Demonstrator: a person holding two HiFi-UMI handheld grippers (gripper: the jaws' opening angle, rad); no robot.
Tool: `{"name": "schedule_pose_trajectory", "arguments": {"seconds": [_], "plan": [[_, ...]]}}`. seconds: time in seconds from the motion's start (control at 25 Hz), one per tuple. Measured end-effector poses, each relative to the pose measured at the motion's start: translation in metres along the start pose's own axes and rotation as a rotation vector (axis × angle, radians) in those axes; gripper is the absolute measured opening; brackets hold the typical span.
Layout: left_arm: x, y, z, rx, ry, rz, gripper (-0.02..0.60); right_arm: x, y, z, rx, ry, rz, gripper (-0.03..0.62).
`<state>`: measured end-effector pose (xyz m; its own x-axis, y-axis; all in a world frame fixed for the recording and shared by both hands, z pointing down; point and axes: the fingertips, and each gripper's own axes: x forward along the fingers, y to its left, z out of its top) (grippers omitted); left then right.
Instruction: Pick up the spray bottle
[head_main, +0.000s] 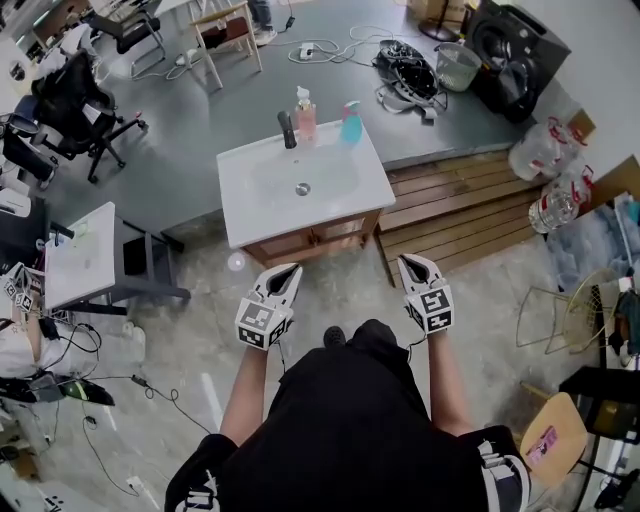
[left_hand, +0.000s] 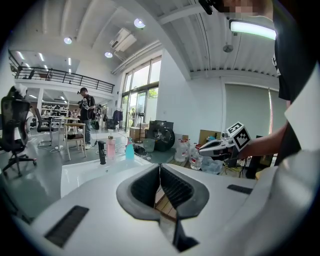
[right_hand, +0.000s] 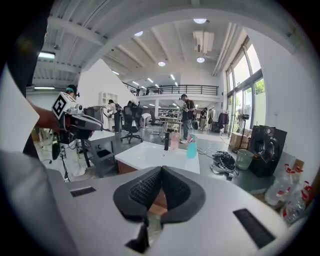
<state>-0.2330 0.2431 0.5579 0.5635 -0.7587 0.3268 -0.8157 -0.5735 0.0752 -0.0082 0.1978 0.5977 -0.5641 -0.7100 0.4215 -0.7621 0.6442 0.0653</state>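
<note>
The teal spray bottle (head_main: 350, 122) stands upright at the back right of a white sink vanity (head_main: 340, 190), beside a pink bottle (head_main: 306, 117) and a black faucet (head_main: 288, 130). Both grippers hover short of the vanity's front edge, well apart from the bottle. My left gripper (head_main: 289, 269) and right gripper (head_main: 413, 261) are shut with nothing between the pads. The left gripper view shows the spray bottle (left_hand: 129, 149) far ahead, past its shut jaws (left_hand: 160, 168). In the right gripper view the spray bottle (right_hand: 192, 147) is also distant beyond the shut jaws (right_hand: 161, 171).
A wooden platform (head_main: 460, 200) lies right of the vanity, with water jugs (head_main: 545, 150) and a washing machine (head_main: 510, 45) behind. A small white table (head_main: 80, 255) stands at left, office chairs (head_main: 70, 110) farther back. Cables lie on the floor. A person (left_hand: 85, 112) stands far off.
</note>
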Motion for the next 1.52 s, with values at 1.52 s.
{"name": "schedule_pose_trajectory", "arguments": {"seconds": [1.52], "plan": [[0.128, 0.064, 0.05, -0.02, 0.055, 0.072, 0.023, 0.121, -0.123, 0.034, 0.028, -0.01, 0.082, 0.017]]}}
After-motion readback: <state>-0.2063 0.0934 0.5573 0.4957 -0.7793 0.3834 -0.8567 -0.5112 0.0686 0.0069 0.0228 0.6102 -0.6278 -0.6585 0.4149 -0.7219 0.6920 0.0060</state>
